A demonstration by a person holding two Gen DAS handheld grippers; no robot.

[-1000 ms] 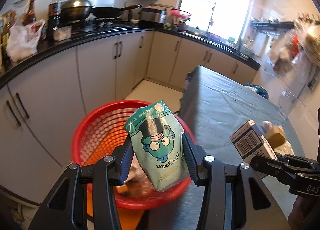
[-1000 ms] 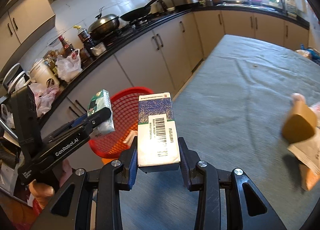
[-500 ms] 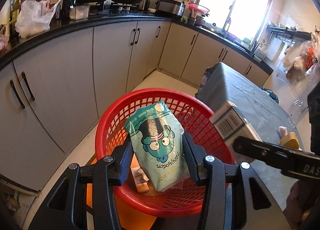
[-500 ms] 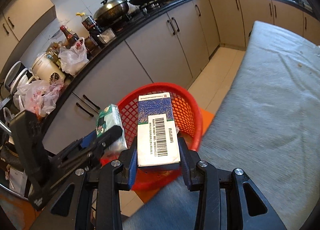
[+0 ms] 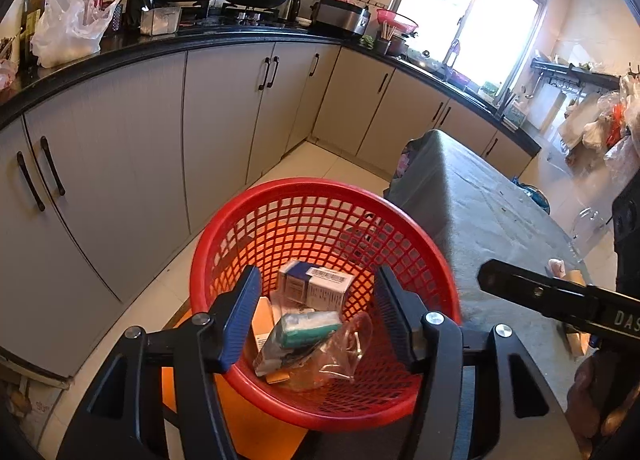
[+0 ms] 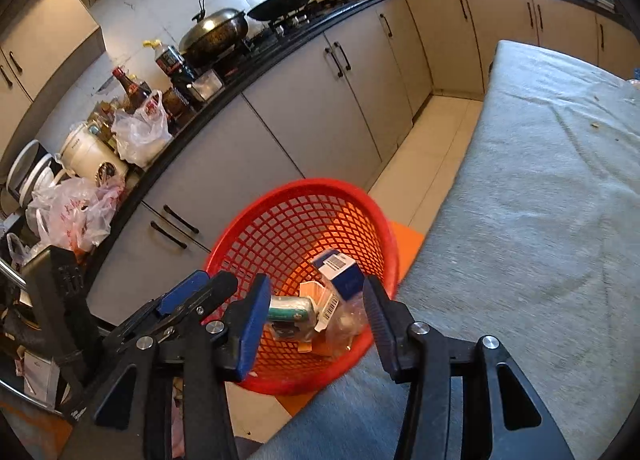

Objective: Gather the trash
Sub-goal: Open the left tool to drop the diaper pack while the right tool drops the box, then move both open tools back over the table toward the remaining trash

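Observation:
A red mesh basket [image 5: 420, 244] stands on the floor beside the table; it also shows in the right wrist view [image 6: 256, 236]. Inside lie a green snack packet [image 5: 306, 330], a blue and white barcode box [image 5: 316, 288], a clear plastic wrapper [image 5: 344, 352] and other scraps. The same packet [image 6: 290, 308] and box [image 6: 340, 270] show in the right wrist view. My left gripper [image 5: 316, 316] is open and empty above the basket. My right gripper [image 6: 314, 320] is open and empty above it too.
The grey-clothed table [image 6: 540, 220] lies to the right, with a few leftover items [image 5: 560, 270] near its edge. Kitchen cabinets [image 5: 160, 132] and a cluttered black counter [image 6: 132, 140] run behind the basket. An orange mat [image 5: 256, 420] lies under the basket.
Both grippers opened. The green packet fell from the left one and the barcode box from the right one into the basket.

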